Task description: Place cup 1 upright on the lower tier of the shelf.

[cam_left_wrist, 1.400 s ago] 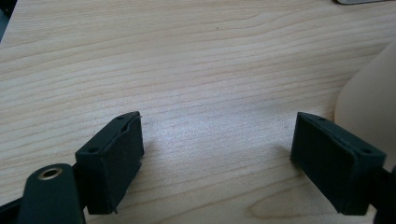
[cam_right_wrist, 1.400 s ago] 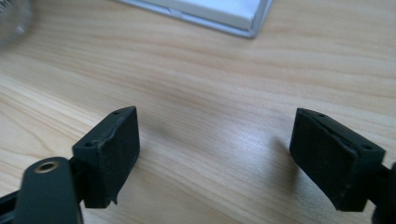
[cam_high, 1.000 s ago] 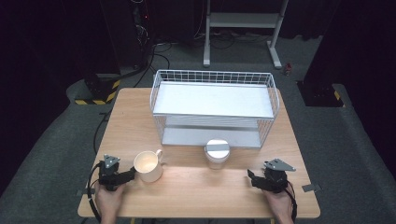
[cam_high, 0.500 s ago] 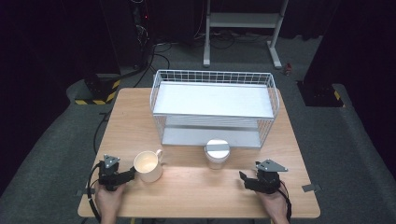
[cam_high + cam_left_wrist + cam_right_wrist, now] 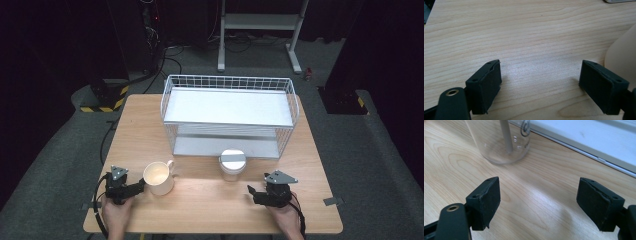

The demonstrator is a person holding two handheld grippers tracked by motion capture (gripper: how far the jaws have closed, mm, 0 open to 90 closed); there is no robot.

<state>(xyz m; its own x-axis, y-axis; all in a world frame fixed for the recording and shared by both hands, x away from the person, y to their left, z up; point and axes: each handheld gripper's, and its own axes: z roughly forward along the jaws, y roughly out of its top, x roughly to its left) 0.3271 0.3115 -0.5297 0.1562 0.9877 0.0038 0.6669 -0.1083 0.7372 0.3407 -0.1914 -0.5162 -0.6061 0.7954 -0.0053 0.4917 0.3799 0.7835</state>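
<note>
Leftward and slightly farther in, the right gripper (image 5: 256, 192) has been brought toward the clear, white-lidded jar (image 5: 232, 164), jaws apart. The left gripper (image 5: 137, 187) is kept open-jawed beside the cream mug (image 5: 159, 177).

Table (image 5: 200, 215): pale wood, wavy darker grain.
Mug (image 5: 159, 178): cream ceramic, plain.
Jar (image 5: 232, 164): clear glass, dark printed swirl, white lid with a grey bar.
Rack (image 5: 230, 111): white wire grid, white shelves.
Left gripper (image 5: 140, 186): matte black.
Right gripper (image 5: 251, 193): matte black, grey top plate.
Floor (image 5: 60, 165): grey carpet, yellow-black hazard stripes.
</note>
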